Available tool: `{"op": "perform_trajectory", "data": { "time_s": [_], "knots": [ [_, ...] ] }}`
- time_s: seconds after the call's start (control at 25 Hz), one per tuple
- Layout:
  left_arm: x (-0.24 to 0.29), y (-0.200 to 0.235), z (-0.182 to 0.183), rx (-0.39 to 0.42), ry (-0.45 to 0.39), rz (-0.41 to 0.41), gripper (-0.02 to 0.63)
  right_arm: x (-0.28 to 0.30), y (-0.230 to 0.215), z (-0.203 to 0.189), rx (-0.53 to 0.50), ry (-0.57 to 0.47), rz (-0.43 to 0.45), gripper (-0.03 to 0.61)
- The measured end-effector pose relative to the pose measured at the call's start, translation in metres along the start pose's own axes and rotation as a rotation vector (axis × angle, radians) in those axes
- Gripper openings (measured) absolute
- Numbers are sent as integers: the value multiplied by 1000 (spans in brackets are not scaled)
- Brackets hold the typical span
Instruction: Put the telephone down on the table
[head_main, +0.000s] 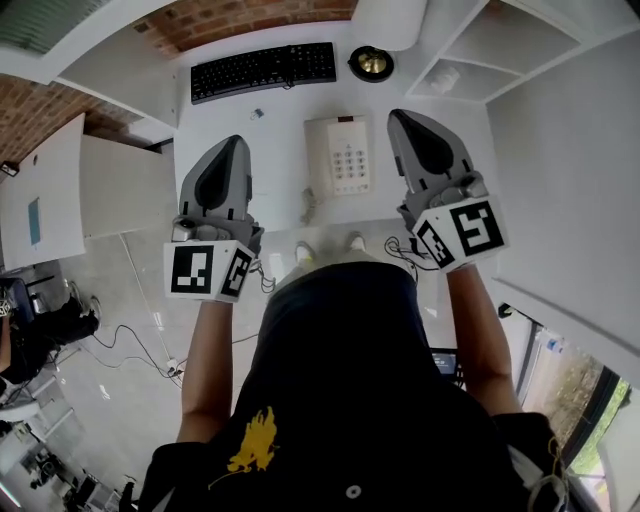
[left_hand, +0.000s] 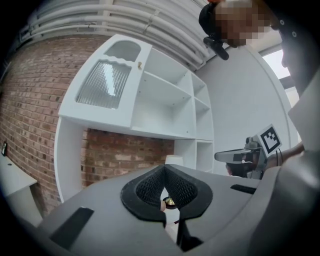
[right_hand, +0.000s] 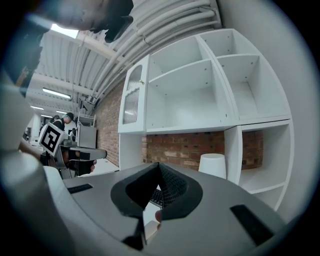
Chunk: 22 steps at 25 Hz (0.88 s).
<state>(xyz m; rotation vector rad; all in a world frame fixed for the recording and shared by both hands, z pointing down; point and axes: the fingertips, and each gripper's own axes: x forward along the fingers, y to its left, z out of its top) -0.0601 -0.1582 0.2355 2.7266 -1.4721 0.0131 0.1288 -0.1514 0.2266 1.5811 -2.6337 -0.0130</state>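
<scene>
The telephone (head_main: 338, 155), a pale desk set with a keypad, lies flat on the white table (head_main: 285, 140), its coiled cord (head_main: 309, 206) trailing toward the near edge. My left gripper (head_main: 235, 141) hovers to the left of it, jaws shut and empty. To the phone's right is my right gripper (head_main: 398, 116), also shut with nothing in it. Neither touches the phone. In the left gripper view the left gripper's (left_hand: 164, 167) pads meet, and the right gripper (left_hand: 246, 155) shows alongside. The right gripper view shows the right gripper's (right_hand: 159, 165) pads pressed together.
A black keyboard (head_main: 263, 70) lies at the table's far side, with a round black and brass object (head_main: 371, 63) to its right. A white shelf unit (head_main: 500, 50) stands on the right. A white cylinder (right_hand: 213, 165) sits against the brick wall. Cables (head_main: 405, 250) hang at the table's near edge.
</scene>
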Motion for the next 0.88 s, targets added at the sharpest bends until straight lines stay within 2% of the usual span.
{"op": "perform_trajectory", "data": {
  "time_s": [0.4, 0.88],
  "knots": [
    [-9, 6, 5, 14, -9, 33, 17, -12, -1, 11, -37, -16, -27, -3],
    [-8, -16, 5, 28, -8, 11, 17, -22, -5, 22, -86, -39, -20, -3]
  ]
}}
